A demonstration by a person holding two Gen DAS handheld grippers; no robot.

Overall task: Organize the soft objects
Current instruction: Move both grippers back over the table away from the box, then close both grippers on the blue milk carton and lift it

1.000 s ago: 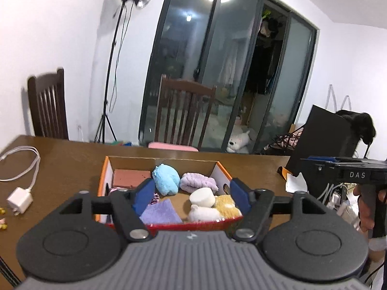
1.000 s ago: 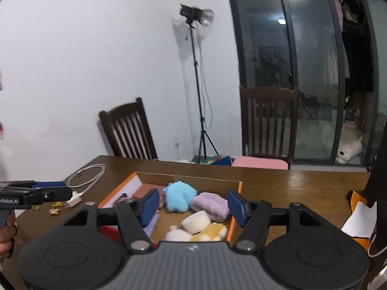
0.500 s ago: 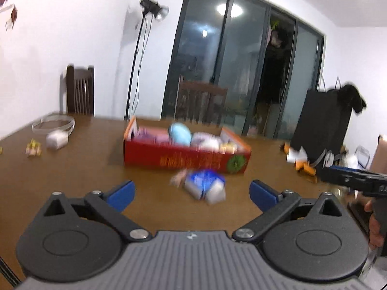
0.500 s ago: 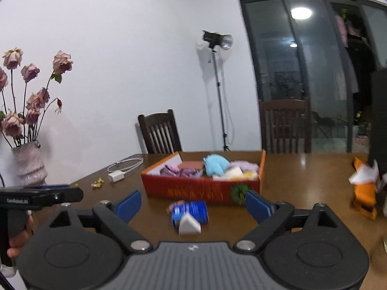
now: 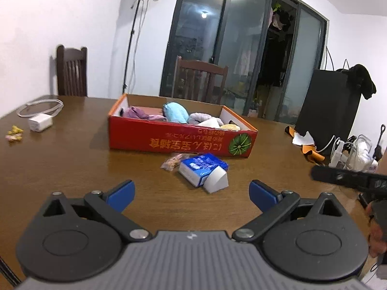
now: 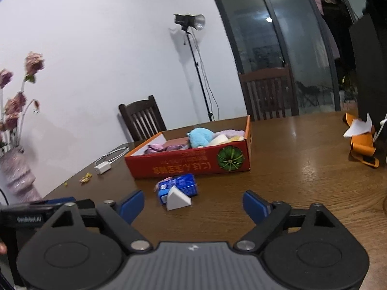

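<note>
A red cardboard box on the brown table holds several soft toys: a light blue plush, purple, white and yellow ones. In front of the box lie a blue tissue pack, a white wedge sponge and a small snack wrapper. My left gripper is open and empty, low over the table short of the tissue pack. My right gripper is open and empty, just short of the wedge.
A white charger with cable and small yellow bits lie at the table's left. An orange and white item lies at the right by a black box. A vase of dried roses stands at the left. Chairs stand behind the table.
Both grippers have pulled back from above the box to low over the table, and their jaws have opened wider. The tissue pack and wedge came into view in front of the box.
</note>
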